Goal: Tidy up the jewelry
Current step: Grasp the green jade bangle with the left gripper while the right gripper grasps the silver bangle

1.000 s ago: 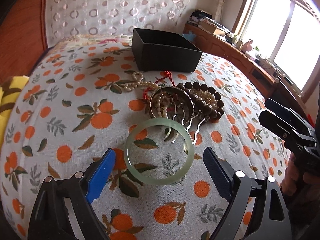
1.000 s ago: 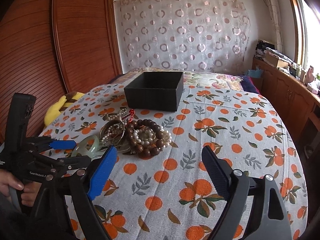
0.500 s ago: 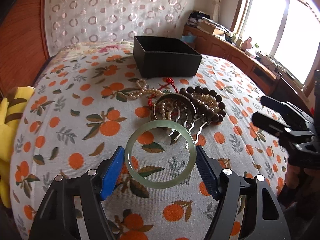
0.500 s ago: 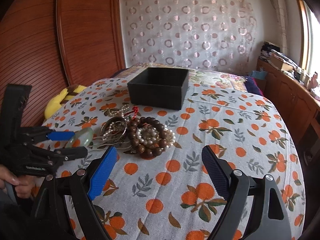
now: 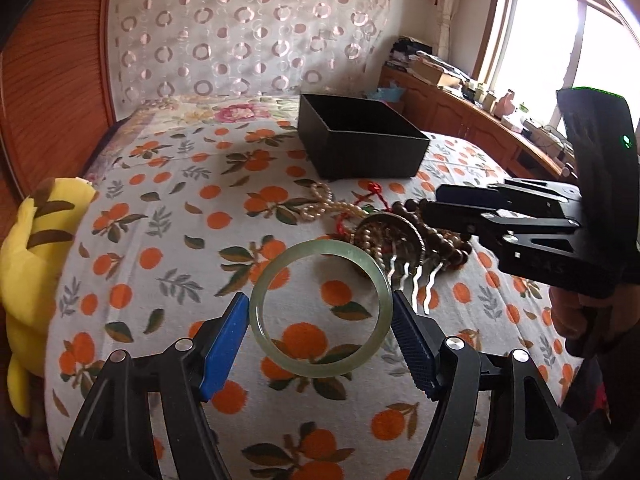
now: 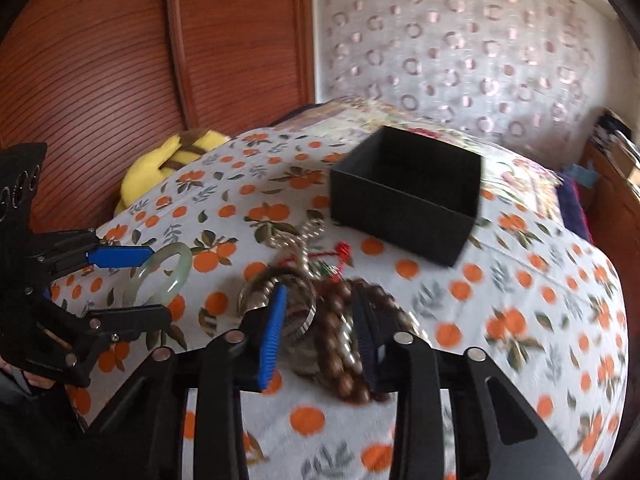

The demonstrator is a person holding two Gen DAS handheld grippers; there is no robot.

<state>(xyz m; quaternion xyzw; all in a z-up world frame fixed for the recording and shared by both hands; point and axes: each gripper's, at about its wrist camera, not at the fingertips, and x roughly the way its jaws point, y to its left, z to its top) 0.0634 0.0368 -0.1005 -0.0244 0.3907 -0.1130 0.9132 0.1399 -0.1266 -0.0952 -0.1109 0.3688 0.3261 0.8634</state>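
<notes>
My left gripper (image 5: 320, 312) is shut on the pale green jade bangle (image 5: 262, 292) and holds it above the bedspread; the bangle also shows in the right wrist view (image 6: 176, 268) between the left gripper's fingers (image 6: 120, 257). My right gripper (image 6: 320, 304) has narrowed around the brown bead bracelet (image 6: 340, 344) in the jewelry pile; whether the pads touch it is blurred. The pile holds a pearl strand (image 5: 320, 204), a metal hair comb (image 5: 404, 256) and a red cord (image 5: 374, 190). An open black box (image 5: 360, 148) stands behind the pile.
A yellow plush toy (image 5: 28, 272) lies at the bed's left edge. A wooden wardrobe (image 6: 120, 60) stands to the left, a patterned curtain (image 5: 240, 32) behind. A wooden sideboard with clutter (image 5: 472, 116) runs along the window on the right.
My left gripper closed on the jade bangle and lifted it. My right gripper swung left over the jewelry pile and narrowed around the brown bead bracelet.
</notes>
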